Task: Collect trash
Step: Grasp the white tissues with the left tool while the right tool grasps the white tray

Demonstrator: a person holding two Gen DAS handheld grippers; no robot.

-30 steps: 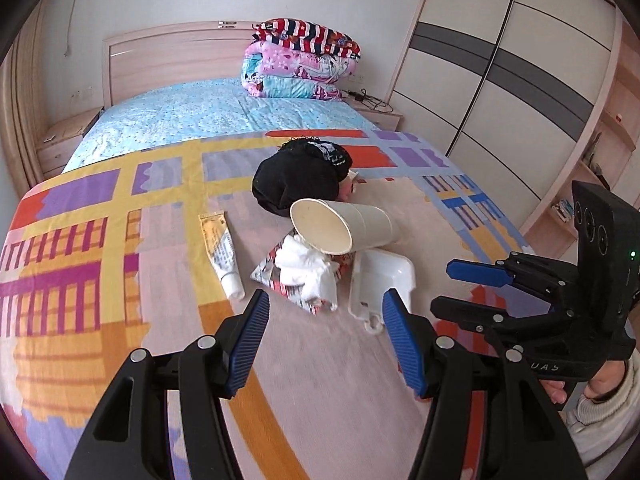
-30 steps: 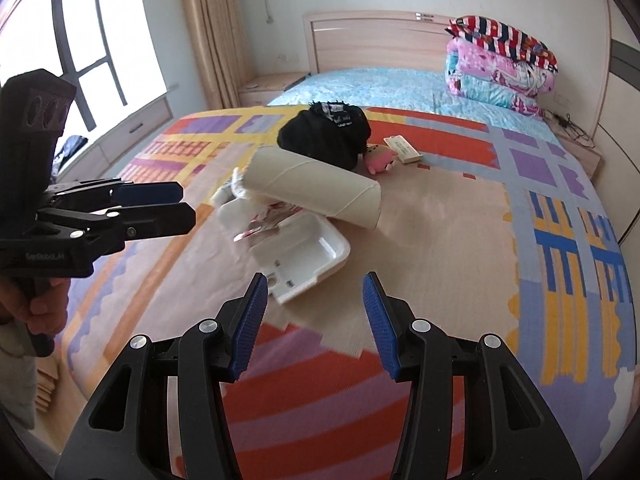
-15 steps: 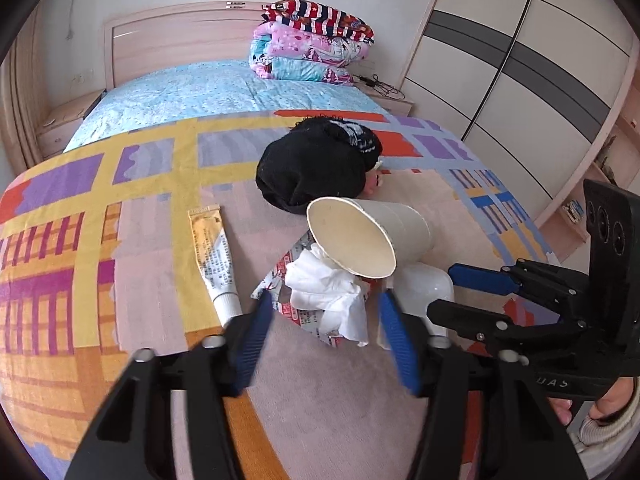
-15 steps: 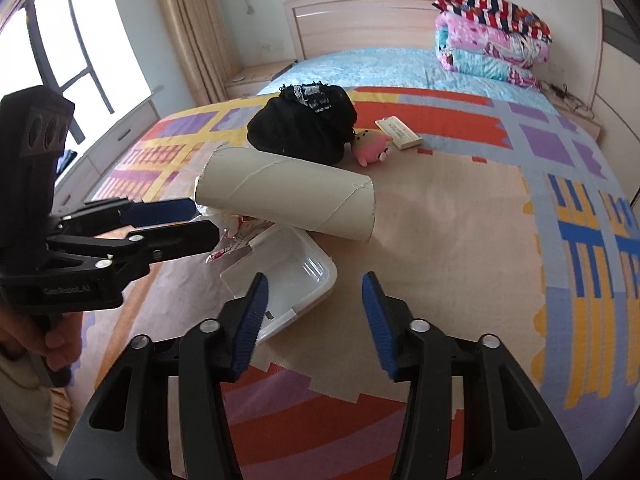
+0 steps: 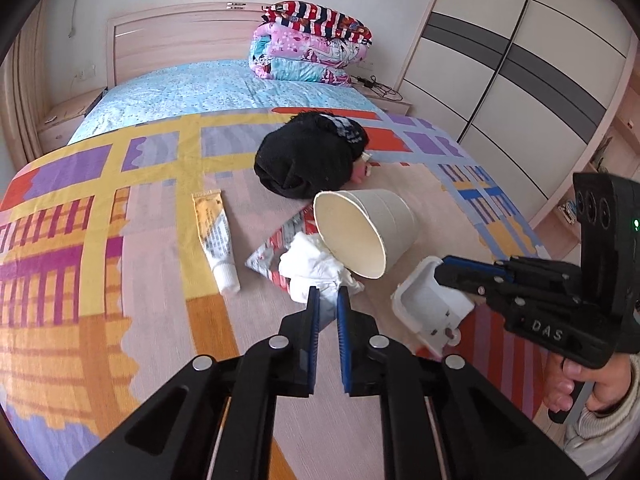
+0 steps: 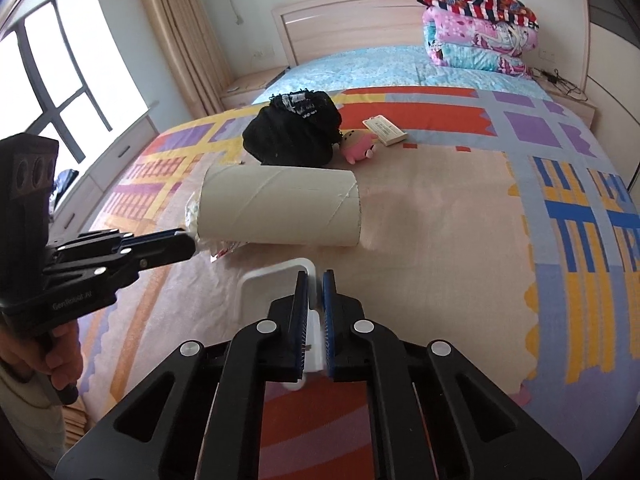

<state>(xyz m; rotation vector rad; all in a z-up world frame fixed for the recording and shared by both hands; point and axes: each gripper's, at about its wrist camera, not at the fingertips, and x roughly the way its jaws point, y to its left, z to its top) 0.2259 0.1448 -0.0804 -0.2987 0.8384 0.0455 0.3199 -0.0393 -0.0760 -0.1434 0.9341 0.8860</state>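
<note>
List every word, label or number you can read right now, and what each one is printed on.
"DAS": white letters on the side of the right gripper.
"GenRobot.AI": faint letters on the left gripper body.
Tube: printed lines, too small to read.
Flat box: print blurred.
Foil wrapper: print unreadable.

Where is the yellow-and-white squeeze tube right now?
In the left wrist view the yellow-and-white squeeze tube lies flat on the patterned bedspread, left of the crumpled white tissue and red-and-white wrapper, its cap pointing toward the camera.
</note>
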